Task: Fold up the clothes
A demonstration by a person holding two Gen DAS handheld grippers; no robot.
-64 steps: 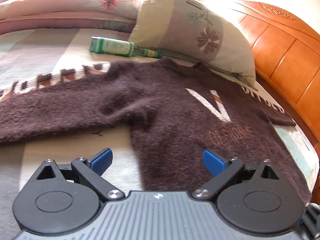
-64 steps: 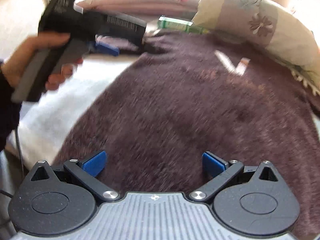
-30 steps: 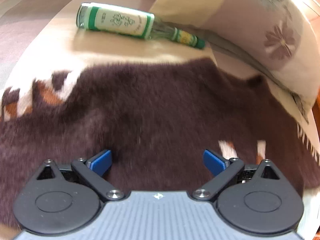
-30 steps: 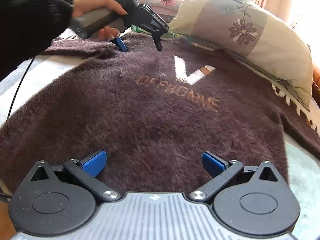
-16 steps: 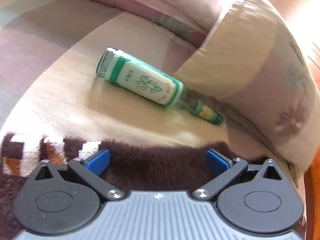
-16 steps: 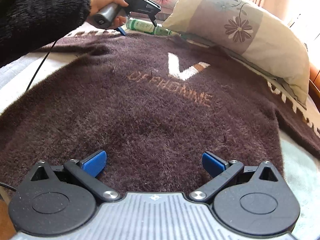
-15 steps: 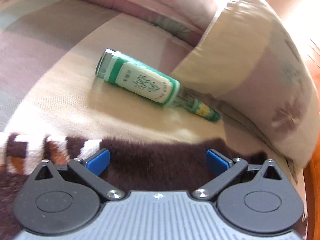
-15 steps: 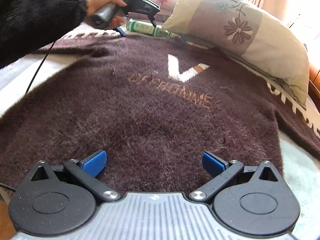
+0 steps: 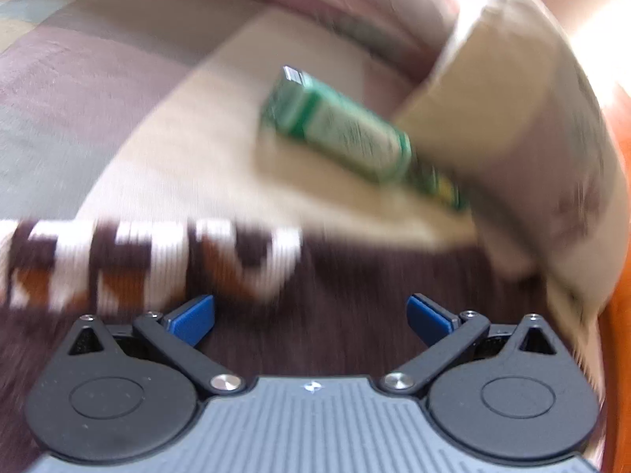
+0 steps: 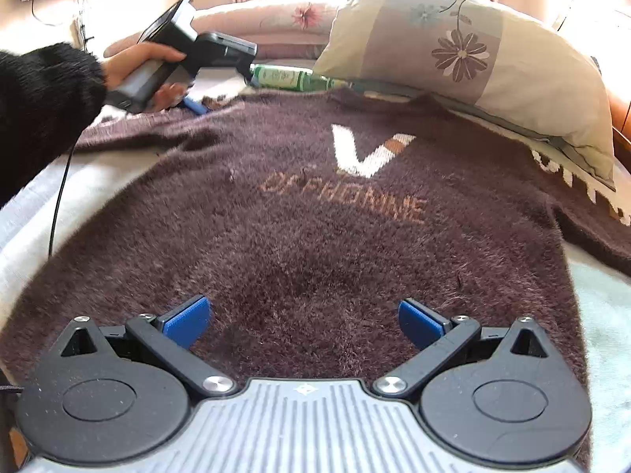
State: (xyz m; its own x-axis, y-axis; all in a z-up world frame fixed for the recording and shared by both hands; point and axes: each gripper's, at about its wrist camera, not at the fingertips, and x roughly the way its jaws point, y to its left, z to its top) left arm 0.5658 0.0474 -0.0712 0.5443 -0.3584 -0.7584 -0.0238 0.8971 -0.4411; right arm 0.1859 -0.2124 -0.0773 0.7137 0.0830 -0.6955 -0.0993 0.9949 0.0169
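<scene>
Bedding in pale beige and mauve blocks covers the bed on which everything lies. Across it, front side up, spreads a fuzzy dark brown knitted sweater with a white V and orange lettering on the chest. Its hem lies nearest the right wrist camera, its neckline toward the far end of the bed, and both sleeves reach outward, each carrying a band of white and orange letters.

A large cream pillow printed with brown daisies leans at the far right, its lower edge resting on the sweater's shoulder and sleeve there. A second, pink floral pillow lies behind it.

A person's hand, coming out of a fluffy black sleeve, holds the dark handle of the left gripper over the sweater's far sleeve, beside the lettered band. Its blue-padded fingers stand wide apart with only brown knit visible between them, gripping nothing. That view is blurred.

The right gripper hovers low over the sweater's hem, its jaws also spread wide and empty.

A green glass bottle with a pale label lies on its side on the bedding just beyond the neckline, its neck pointing under the daisy pillow.
</scene>
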